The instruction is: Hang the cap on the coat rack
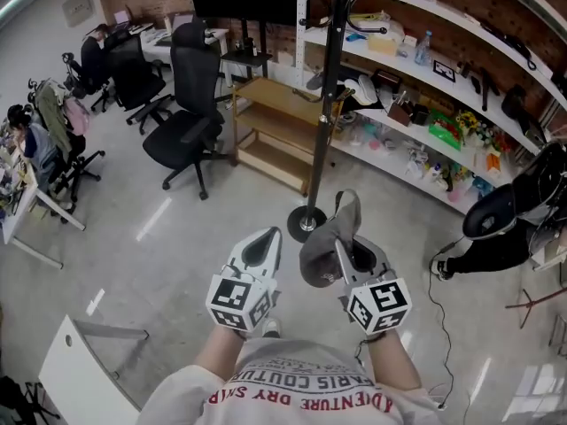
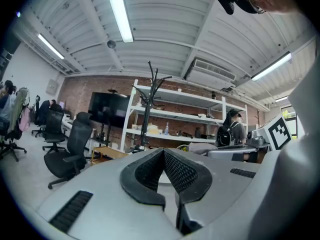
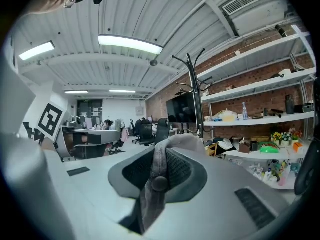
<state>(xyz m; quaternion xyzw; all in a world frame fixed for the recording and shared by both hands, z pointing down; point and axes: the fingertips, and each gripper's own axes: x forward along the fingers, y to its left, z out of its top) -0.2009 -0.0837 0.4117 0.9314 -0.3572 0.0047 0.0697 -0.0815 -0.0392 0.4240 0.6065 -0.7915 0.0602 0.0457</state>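
Ceiling tubes (image 2: 119, 11) give bright, even light and glare white in both gripper views (the head view catches their streaks on the glossy floor (image 1: 152, 221)). Shadows are soft. The rack (image 2: 149, 86) reads dark against the ceiling. Gripper views bulge, with black corners.

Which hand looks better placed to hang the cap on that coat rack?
Right. The right tongs are shut on the grey cap, and the coat rack stands just ahead. The left tongs are shut and hold nothing.
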